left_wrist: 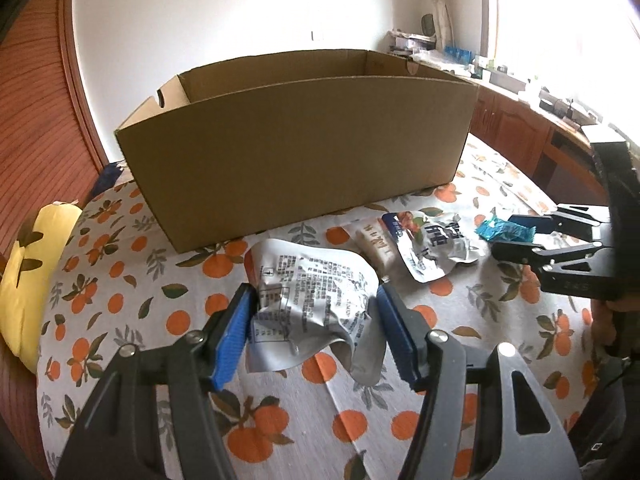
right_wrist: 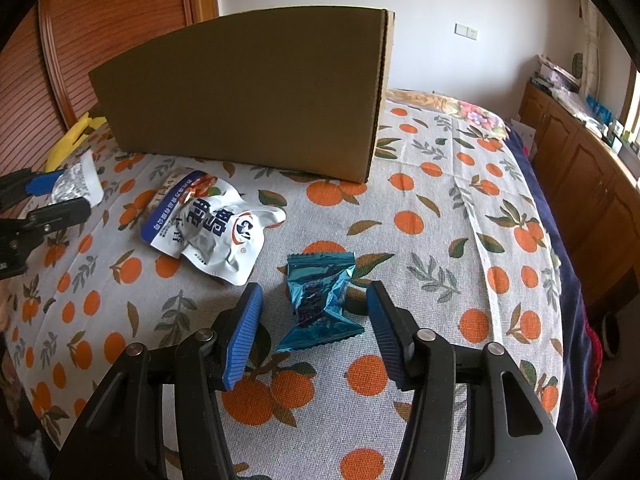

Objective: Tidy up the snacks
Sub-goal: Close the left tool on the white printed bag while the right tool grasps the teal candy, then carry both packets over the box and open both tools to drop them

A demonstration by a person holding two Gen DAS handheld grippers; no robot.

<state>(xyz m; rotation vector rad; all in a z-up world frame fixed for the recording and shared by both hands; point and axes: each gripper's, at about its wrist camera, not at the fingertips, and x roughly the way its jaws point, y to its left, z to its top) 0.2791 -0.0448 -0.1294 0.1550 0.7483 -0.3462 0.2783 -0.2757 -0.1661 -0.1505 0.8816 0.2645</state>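
Observation:
An open cardboard box (left_wrist: 292, 148) stands on the orange-patterned cloth; it also shows in the right wrist view (right_wrist: 240, 92). My left gripper (left_wrist: 316, 300) is open, its blue pads on either side of a crumpled silver snack bag (left_wrist: 312, 296) lying on the cloth, its left pad close against the bag. My right gripper (right_wrist: 314, 300) is open around a teal candy wrapper (right_wrist: 320, 304), not touching it. A white and blue snack pouch (right_wrist: 212, 228) lies between them, over a beige packet (left_wrist: 374, 246). The left gripper (right_wrist: 60, 192) with the silver bag (right_wrist: 78, 184) shows at the left of the right wrist view.
A yellow cushion (left_wrist: 36, 268) lies at the cloth's left edge. A wooden sliding door (right_wrist: 112, 20) stands behind the box. Wooden cabinets (right_wrist: 580, 160) with clutter on top run along the right wall. The cloth's right edge drops to dark bedding (right_wrist: 560, 240).

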